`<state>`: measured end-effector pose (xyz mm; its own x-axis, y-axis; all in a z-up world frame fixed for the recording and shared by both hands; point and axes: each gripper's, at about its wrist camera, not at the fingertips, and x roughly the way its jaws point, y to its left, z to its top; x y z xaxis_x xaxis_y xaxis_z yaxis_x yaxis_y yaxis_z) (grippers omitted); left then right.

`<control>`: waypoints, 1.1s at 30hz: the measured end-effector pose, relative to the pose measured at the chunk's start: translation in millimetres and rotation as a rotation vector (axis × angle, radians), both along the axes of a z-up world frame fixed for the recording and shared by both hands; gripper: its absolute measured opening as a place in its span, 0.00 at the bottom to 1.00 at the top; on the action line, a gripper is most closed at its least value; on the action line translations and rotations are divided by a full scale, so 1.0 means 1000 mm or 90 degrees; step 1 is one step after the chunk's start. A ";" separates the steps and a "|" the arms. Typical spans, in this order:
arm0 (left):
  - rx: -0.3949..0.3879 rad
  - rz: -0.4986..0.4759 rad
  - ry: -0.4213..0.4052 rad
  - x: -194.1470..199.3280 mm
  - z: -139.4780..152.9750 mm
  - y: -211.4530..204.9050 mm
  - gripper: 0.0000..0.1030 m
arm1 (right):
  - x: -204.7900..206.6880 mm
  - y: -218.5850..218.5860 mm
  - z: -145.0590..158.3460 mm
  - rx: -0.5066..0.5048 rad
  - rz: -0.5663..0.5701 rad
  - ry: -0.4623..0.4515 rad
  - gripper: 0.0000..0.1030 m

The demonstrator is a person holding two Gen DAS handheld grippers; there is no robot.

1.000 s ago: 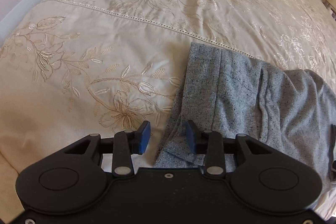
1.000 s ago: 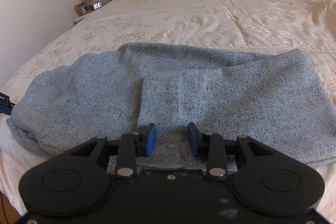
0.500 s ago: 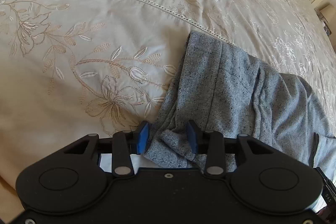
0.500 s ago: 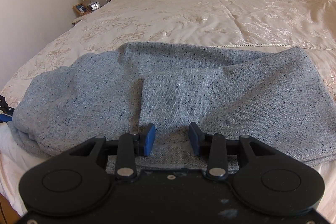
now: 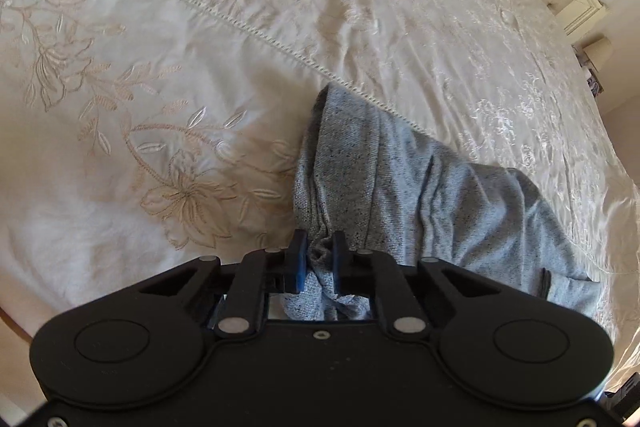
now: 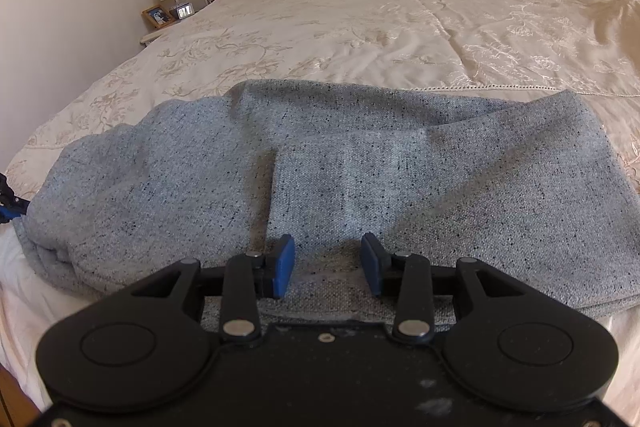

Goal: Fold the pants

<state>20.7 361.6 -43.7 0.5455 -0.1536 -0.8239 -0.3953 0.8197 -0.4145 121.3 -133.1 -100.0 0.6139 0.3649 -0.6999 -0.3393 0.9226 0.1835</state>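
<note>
Grey pants (image 6: 360, 163) lie across the near edge of the bed (image 6: 400, 27), soft, limp knit, so I take hems: left gripper (image 5: 320, 259) closing on a bunched corner, right gripper (image 6: 328, 263) spread, pinching nothing, over the near edge.

The left claw (image 5: 320, 259) is pointing steeply downward, its jaws closing and nearly together, pinching a bunched fold of the grey pants (image 5: 420, 195). The right claw (image 6: 328, 265) is angling downward with its blue pads (image 6: 282, 265) standing apart, gripping nothing.
</note>
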 end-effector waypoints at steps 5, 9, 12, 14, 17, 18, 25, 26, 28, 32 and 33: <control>0.014 -0.057 -0.065 0.006 0.038 -0.033 0.13 | 0.001 -0.001 0.002 0.002 0.003 0.004 0.39; 0.031 -0.106 -0.089 0.018 0.058 -0.061 0.12 | 0.000 -0.002 0.003 0.006 0.003 0.004 0.39; 0.036 -0.151 -0.106 0.031 0.068 -0.089 0.12 | 0.000 -0.003 0.003 0.007 0.007 0.004 0.39; 0.033 -0.184 -0.121 0.041 0.074 -0.111 0.12 | -0.001 -0.003 0.005 0.009 0.009 0.005 0.39; 0.040 -0.250 -0.143 0.055 0.081 -0.152 0.12 | -0.001 -0.006 0.005 0.018 0.009 0.007 0.39; 0.042 -0.270 -0.146 0.060 0.082 -0.166 0.12 | -0.002 -0.007 0.006 0.019 0.009 0.008 0.38; -0.010 -0.411 -0.103 0.091 0.051 -0.265 0.13 | -0.004 -0.015 0.005 0.045 0.003 0.014 0.38; -0.015 -0.425 -0.085 0.094 0.042 -0.276 0.13 | -0.005 -0.017 0.006 0.048 0.003 0.014 0.38; -0.025 -0.445 -0.047 0.099 0.026 -0.293 0.13 | -0.005 -0.018 0.006 0.051 0.003 0.015 0.38; -0.022 -0.440 -0.023 0.098 0.014 -0.301 0.14 | -0.006 -0.024 0.007 0.067 0.000 0.021 0.38; -0.027 -0.437 -0.029 0.097 0.017 -0.299 0.14 | -0.006 -0.026 0.007 0.073 0.000 0.024 0.38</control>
